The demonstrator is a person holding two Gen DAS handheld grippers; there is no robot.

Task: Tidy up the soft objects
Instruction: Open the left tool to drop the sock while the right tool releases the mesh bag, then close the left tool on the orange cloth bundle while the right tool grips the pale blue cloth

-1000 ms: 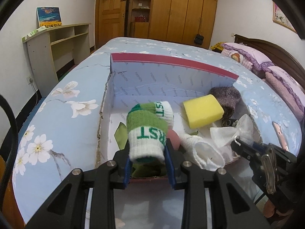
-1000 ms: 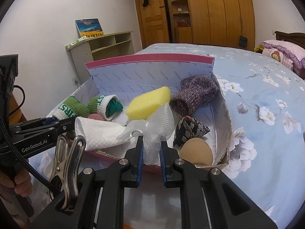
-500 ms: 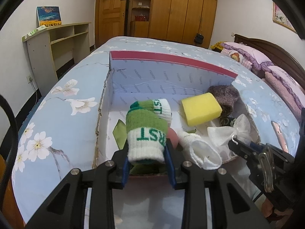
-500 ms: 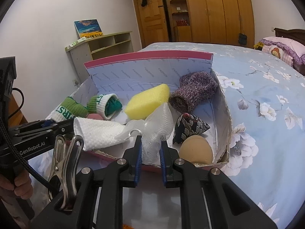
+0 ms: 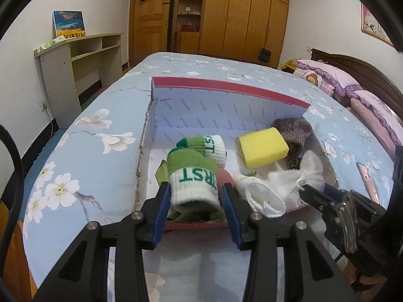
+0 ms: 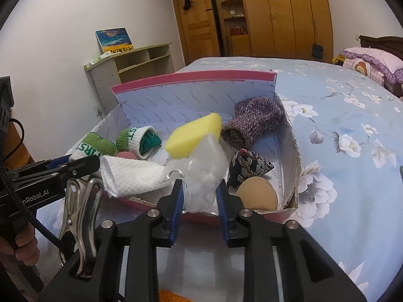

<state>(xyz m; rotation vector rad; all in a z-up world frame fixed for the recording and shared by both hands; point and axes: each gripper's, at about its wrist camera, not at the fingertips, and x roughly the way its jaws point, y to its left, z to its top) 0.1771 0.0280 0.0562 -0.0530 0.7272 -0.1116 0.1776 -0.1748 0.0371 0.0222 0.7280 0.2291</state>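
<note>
A shallow cardboard box lies on the bed. My left gripper has its jaws spread wider than the green and white sock, which lies between them at the box's near left. My right gripper has opened around the white mesh pouf, which rests between its jaws at the box's near edge. The box also holds a second rolled sock, a yellow sponge, a purple knit sock, a white cloth, a dark patterned pouch and a tan round pad.
The bed has a blue floral cover. Pink pillows lie at its far right. A shelf unit stands by the left wall and wooden wardrobes at the back. A metal clip hangs beside my right gripper.
Both grippers' jaws have spread apart. The right one has let go of the white mesh pouf and the left one of the green and white sock. Both objects rest in the box.
</note>
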